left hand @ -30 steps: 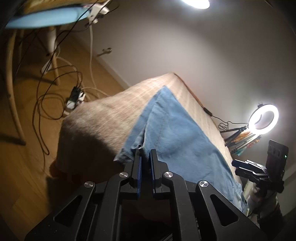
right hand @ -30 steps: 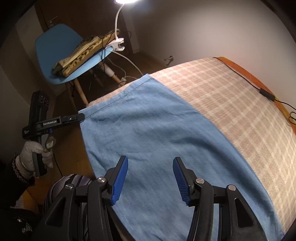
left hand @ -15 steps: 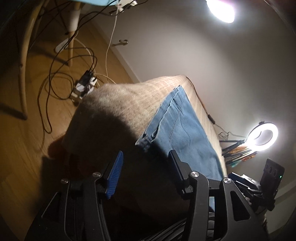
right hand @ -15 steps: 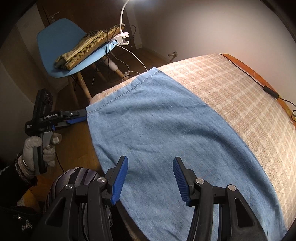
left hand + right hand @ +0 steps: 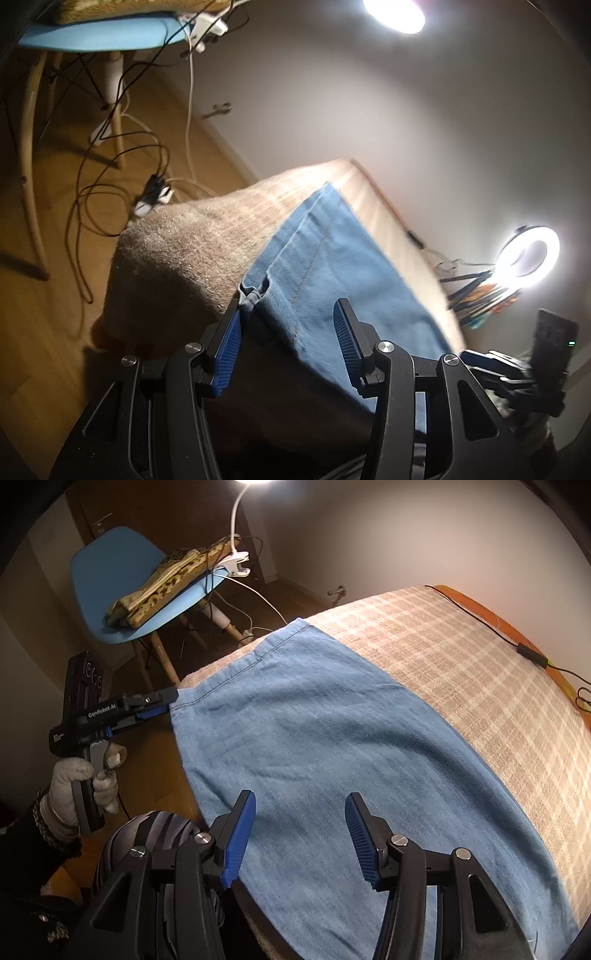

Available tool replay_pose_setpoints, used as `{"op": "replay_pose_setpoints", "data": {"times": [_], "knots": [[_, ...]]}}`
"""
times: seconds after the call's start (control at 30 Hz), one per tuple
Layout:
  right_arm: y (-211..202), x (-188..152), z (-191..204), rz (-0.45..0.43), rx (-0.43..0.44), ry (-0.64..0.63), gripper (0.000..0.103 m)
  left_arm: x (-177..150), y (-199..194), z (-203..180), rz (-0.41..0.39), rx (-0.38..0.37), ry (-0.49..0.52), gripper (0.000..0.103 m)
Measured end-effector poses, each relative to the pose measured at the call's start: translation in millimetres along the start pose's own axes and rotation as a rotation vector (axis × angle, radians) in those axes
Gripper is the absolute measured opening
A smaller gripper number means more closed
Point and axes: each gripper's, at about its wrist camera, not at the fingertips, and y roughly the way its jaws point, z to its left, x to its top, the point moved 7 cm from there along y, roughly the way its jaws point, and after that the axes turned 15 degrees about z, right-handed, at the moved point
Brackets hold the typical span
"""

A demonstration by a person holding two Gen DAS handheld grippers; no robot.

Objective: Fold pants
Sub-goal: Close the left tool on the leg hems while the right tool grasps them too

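The light blue denim pants [image 5: 332, 746] lie flat along the near side of a bed with a beige plaid cover [image 5: 461, 664]. In the left wrist view the pants [image 5: 332, 269] run away from me, their hem corner hanging at the bed's end. My left gripper [image 5: 287, 343] is open, its jaws on either side of that hem corner, nothing held. It also shows in the right wrist view [image 5: 162, 703] at the pants' far corner. My right gripper [image 5: 297, 843] is open and empty just above the pants' near part.
A blue chair [image 5: 122, 587] with a folded patterned cloth and a clip lamp stands beyond the bed's end. Cables and a power strip [image 5: 151, 195] lie on the wooden floor. A ring light [image 5: 528, 256] glows by the bed's far side. A cable [image 5: 532, 657] lies along the bed's far edge.
My left gripper let go of the pants' hem corner, opened and drew back, then came close to the corner again. The right gripper stayed open over the pants.
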Motion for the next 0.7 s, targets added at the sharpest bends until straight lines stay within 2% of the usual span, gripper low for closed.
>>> {"op": "replay_pose_setpoints", "data": {"times": [0.1,0.13,0.17,0.3,0.43,0.7], "knots": [[2,6,-1,-0.001,0.032,0.022,0.053,5,5,-2,-0.014,0.023,0.005,0.044],[3,9,-1,0.001,0.042,0.027,0.053,8,5,-4,-0.031,0.032,0.023,0.036],[4,13,-1,0.004,0.051,0.031,0.053,9,4,-5,-0.042,0.037,0.037,0.01],[7,37,0,0.013,0.088,0.06,0.063,12,-6,-29,-0.094,-0.011,0.152,0.011],[14,76,-1,0.04,0.211,0.121,0.066,6,-12,-72,-0.106,-0.008,0.32,0.011],[50,165,16,0.123,0.324,0.192,0.066,-6,-2,-104,-0.074,-0.009,0.457,0.011]]}}
